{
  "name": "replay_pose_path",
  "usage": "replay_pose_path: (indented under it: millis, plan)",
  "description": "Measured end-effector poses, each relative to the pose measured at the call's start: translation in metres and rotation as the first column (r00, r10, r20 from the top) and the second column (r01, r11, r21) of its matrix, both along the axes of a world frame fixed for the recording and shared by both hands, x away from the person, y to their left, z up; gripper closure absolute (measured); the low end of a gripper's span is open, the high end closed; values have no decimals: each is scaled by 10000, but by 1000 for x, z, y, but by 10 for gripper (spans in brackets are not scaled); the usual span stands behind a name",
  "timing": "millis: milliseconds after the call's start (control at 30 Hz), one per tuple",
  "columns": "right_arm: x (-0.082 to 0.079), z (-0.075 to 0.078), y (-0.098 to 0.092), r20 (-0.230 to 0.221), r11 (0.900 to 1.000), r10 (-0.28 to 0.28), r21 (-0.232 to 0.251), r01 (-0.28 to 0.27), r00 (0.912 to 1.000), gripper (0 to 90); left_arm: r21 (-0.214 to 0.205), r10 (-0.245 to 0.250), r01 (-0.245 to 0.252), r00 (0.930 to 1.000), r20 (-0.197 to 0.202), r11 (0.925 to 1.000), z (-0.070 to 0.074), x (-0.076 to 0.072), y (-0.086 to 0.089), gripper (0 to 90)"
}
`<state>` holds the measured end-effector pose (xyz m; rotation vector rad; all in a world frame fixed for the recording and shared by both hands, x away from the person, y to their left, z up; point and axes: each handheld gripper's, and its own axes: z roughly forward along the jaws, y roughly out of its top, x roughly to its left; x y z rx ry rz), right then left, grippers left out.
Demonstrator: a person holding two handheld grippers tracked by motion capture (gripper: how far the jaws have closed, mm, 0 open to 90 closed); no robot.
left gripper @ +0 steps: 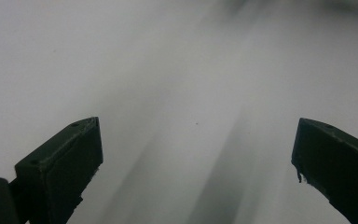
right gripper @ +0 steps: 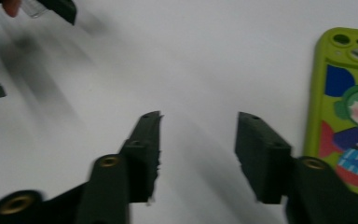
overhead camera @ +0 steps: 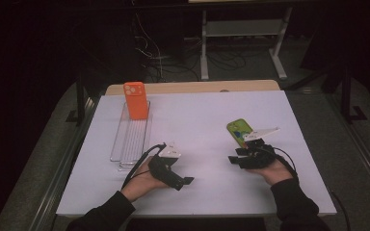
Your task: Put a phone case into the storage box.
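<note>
On white table point(overhead camera: 202, 120), green phone case point(overhead camera: 238, 131) flat, lengthwise away, both tongs released, empty.

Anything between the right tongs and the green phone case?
Nothing visible. The right tongs are open and empty over bare white table, with the green phone case lying flat just beside one jaw. The orange case and clear tray sit far off, near the left tongs.
</note>
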<state>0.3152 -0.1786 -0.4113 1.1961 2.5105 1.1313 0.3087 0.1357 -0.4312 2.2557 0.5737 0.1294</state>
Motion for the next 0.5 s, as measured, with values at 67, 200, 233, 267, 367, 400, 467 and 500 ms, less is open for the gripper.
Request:
replay_pose_path:
  millis: [67,200,233,267,367,400,467,500]
  plan:
    - [-7,-3,2,142,10000,22,81,-23,9999,371,22,-24,24,10000,7,10000,0,0,0,12]
    - [-19,-10,2,594,9993,-272,286,255,9979,161,18,-26,26,10000,4,10000,0,1,0,12]
    - [-20,-12,2,631,9990,-300,345,279,9976,110,27,-24,24,10000,11,10000,0,1,0,13]
    - [-22,-14,2,681,9990,-248,390,222,9974,84,32,-13,13,10000,5,10000,0,1,0,12]
    - [-25,-16,2,701,9996,-200,213,185,9973,13,34,-12,12,10000,4,10000,0,1,0,12]
    - [-28,-18,3,602,10000,-88,-32,90,9982,1,42,-14,14,10000,3,10000,0,1,0,12]
    - [-30,-18,4,575,9999,13,-114,-6,9983,0,37,-15,15,10000,-4,10000,0,1,0,12]
    - [-31,-19,5,593,9999,105,-88,-100,9982,0,30,-15,15,10000,-11,10000,0,1,-1,12]
